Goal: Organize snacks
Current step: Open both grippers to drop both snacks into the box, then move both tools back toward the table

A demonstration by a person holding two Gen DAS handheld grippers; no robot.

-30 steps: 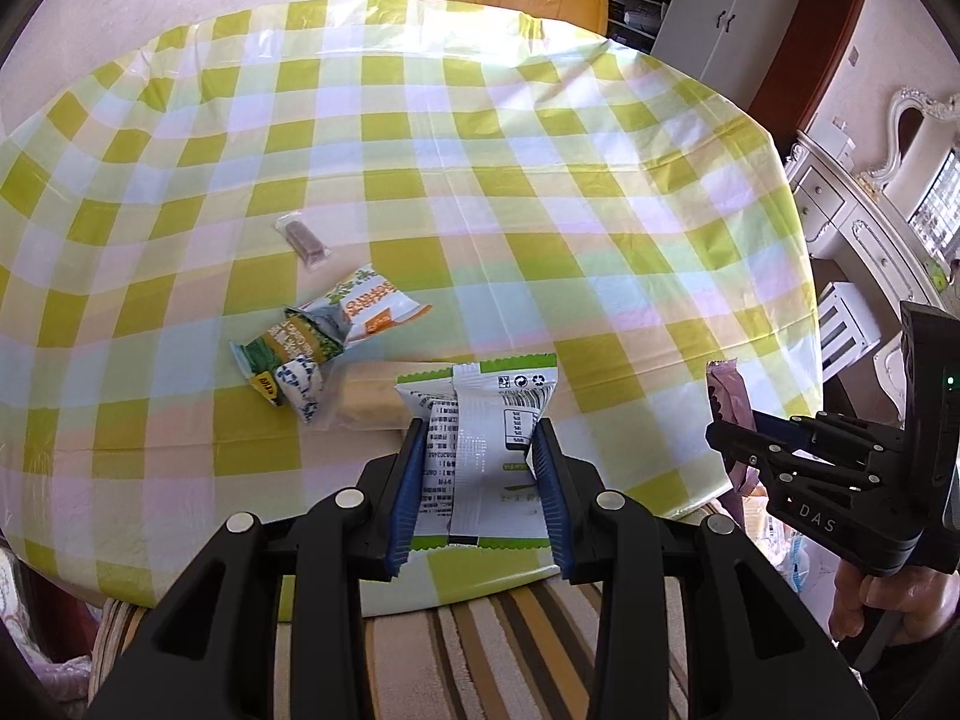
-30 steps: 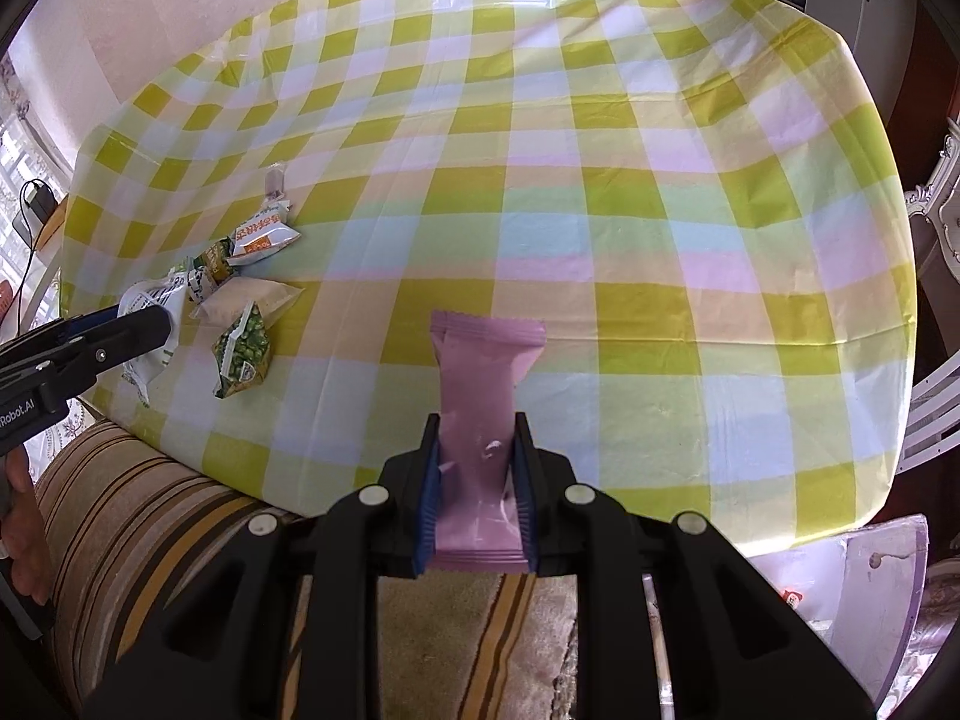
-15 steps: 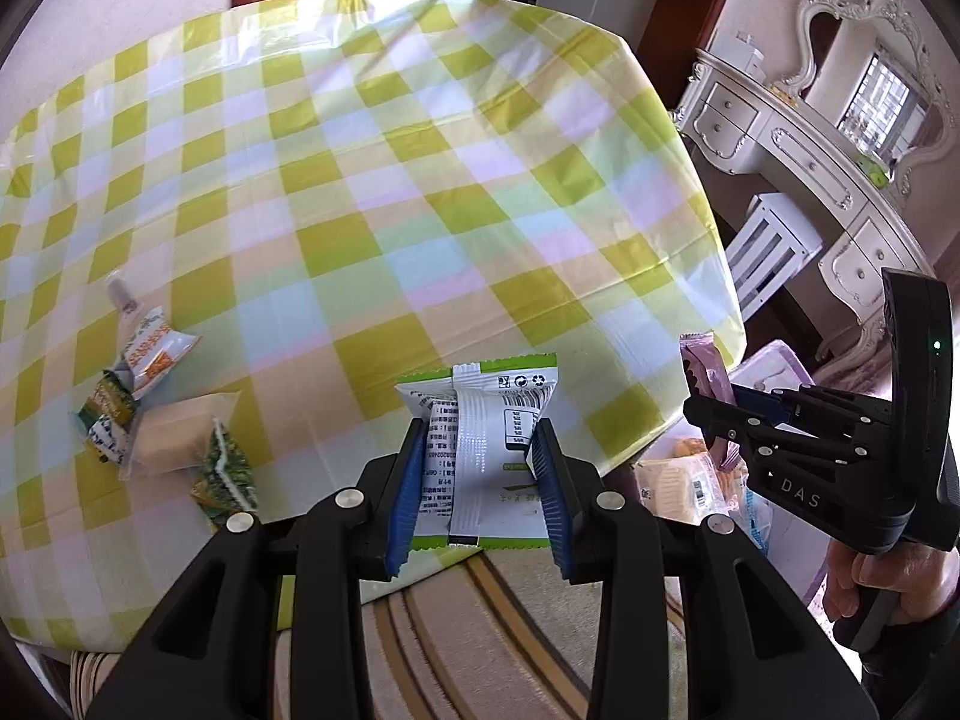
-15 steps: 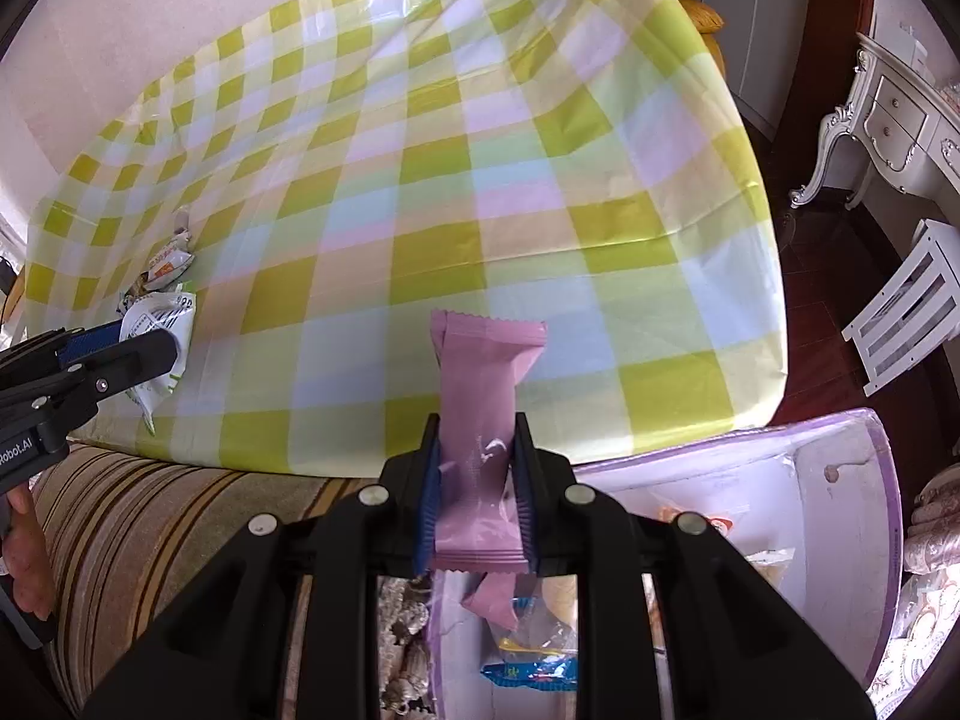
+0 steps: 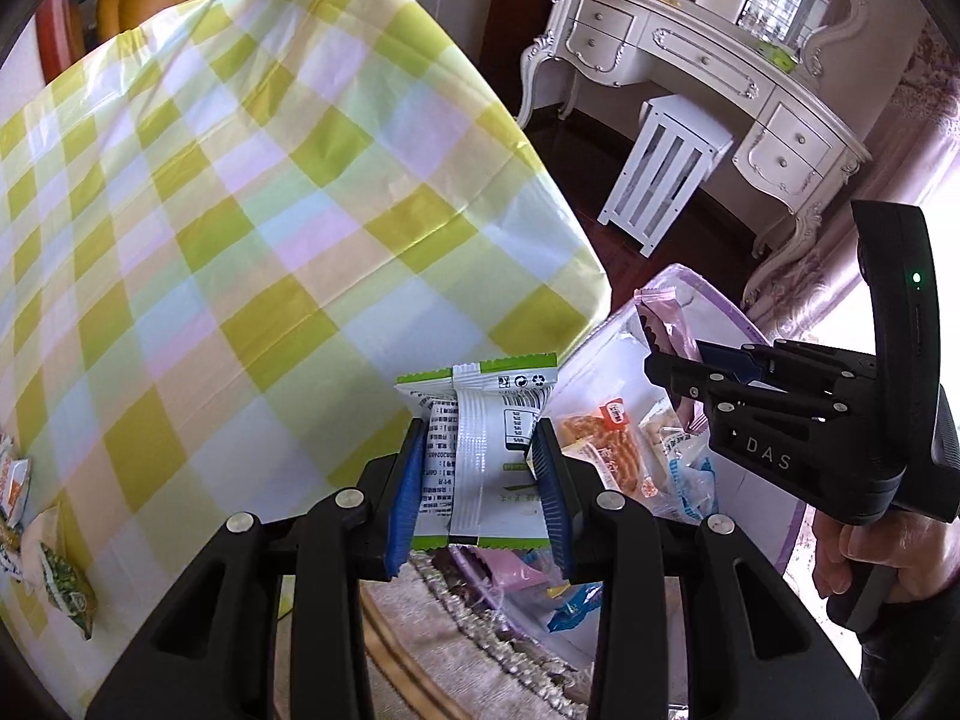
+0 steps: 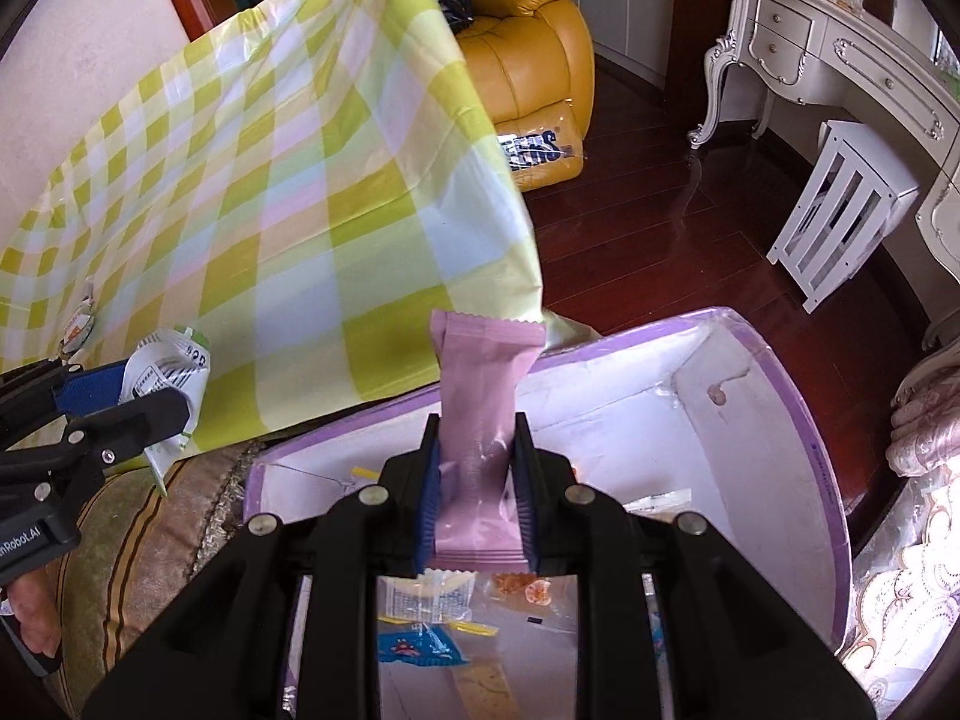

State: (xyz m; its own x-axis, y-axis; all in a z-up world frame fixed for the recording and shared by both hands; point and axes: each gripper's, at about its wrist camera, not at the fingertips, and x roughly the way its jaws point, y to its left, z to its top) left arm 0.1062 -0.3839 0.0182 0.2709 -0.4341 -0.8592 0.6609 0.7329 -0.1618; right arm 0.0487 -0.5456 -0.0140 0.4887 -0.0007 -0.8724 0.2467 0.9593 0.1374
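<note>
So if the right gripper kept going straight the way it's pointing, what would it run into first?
Probably the far inner wall of the purple box: the right gripper, shut on the pink packet, points across the open box. Depth is uncertain.

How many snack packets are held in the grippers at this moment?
2. A white-and-green packet is clamped in the left gripper near the table edge. A pink packet is clamped in the right gripper above the purple-rimmed box.

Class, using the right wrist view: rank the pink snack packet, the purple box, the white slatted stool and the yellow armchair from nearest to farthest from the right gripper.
1. pink snack packet, clamped in the right gripper.
2. purple box, directly below and ahead.
3. white slatted stool, on the floor, right.
4. yellow armchair, far end, behind the table.
</note>
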